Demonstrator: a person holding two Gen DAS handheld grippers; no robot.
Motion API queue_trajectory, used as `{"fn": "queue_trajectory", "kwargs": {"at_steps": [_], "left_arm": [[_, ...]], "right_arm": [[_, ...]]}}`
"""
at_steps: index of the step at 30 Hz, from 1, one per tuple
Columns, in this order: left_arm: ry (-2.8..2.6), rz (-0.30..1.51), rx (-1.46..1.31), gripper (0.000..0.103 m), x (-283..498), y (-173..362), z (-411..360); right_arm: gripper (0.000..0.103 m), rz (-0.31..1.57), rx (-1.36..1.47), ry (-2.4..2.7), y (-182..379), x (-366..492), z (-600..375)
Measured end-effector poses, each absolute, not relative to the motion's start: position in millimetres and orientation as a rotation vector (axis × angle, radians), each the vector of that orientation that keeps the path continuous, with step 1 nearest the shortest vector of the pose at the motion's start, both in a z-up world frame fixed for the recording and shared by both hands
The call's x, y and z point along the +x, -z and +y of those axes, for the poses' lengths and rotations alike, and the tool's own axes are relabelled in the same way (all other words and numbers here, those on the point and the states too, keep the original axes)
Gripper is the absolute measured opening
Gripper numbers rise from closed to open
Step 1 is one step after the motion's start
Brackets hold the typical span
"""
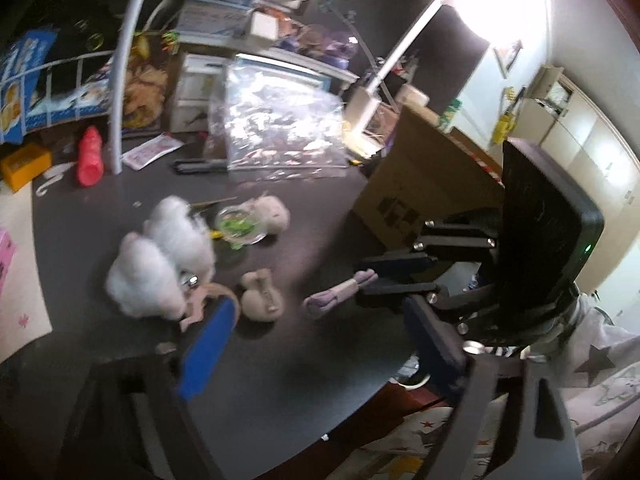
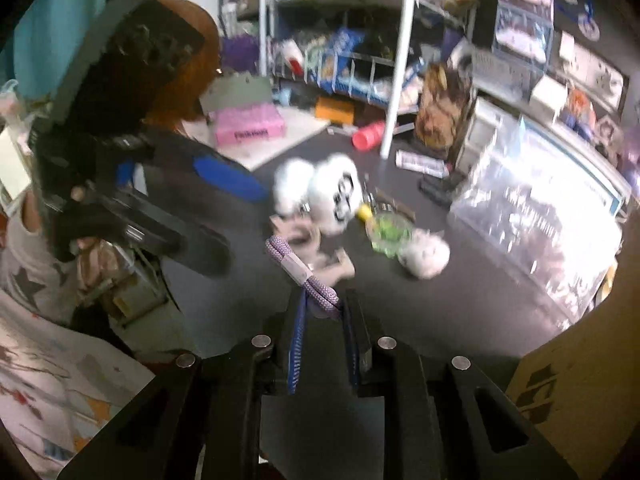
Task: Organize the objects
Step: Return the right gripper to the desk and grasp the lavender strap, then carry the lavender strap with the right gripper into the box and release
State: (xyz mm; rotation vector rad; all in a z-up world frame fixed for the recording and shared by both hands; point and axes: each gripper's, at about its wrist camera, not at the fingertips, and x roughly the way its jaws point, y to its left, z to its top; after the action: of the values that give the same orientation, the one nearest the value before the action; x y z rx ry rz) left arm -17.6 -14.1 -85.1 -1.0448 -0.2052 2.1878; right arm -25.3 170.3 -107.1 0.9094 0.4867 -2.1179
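Observation:
My right gripper [image 2: 324, 304] is shut on a purple braided cord bundle [image 2: 298, 270], held above the dark table; it also shows in the left wrist view [image 1: 340, 294], with the right gripper [image 1: 372, 284] behind it. My left gripper [image 1: 316, 332] is open and empty, its blue-padded fingers [image 1: 208, 352] over the table near a white fluffy toy [image 1: 160, 256] and a small beige plush [image 1: 262, 298]. In the right wrist view the left gripper [image 2: 236, 208] sits left of the white fluffy toy [image 2: 320, 192]. A green-filled glass dish [image 2: 388, 234] and a round white plush [image 2: 424, 256] lie beyond.
A cardboard box [image 1: 424, 188] stands at the table's right edge. A clear plastic bag [image 1: 280, 132] and a red bottle [image 1: 90, 156] lie at the back by a white rack pole [image 1: 120, 80]. A pink box [image 2: 248, 126] sits far left. A lamp [image 1: 476, 4] glares.

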Motion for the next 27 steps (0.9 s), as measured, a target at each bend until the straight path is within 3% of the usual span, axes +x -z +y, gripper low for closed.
{"fn": "queue_trajectory", "kwargs": {"at_steps": [11,14,20,27], "left_arm": [[-2.189,-0.079,-0.921,0.030,-7.3,44.3,-1.0],[-2.199,-0.052,-0.889,0.029,-4.2,32.1,1.6],[-2.204,0.012,-0.841,0.019,-7.1,8.8,16.3],[-2.172,0.085,-0.796,0.017,-22.7,-18.2,60.2]], "right_arm": [[0.013,0.559,0.798,2.159,57.7,-8.7,165.7],[0.013,0.578,0.780,2.177,48.6,-6.1,168.7],[0.013,0.599,0.754,2.229,30.7,-3.4,181.0],[0.013,0.598,0.746,2.326,7.3,-8.6,217.7]]}}
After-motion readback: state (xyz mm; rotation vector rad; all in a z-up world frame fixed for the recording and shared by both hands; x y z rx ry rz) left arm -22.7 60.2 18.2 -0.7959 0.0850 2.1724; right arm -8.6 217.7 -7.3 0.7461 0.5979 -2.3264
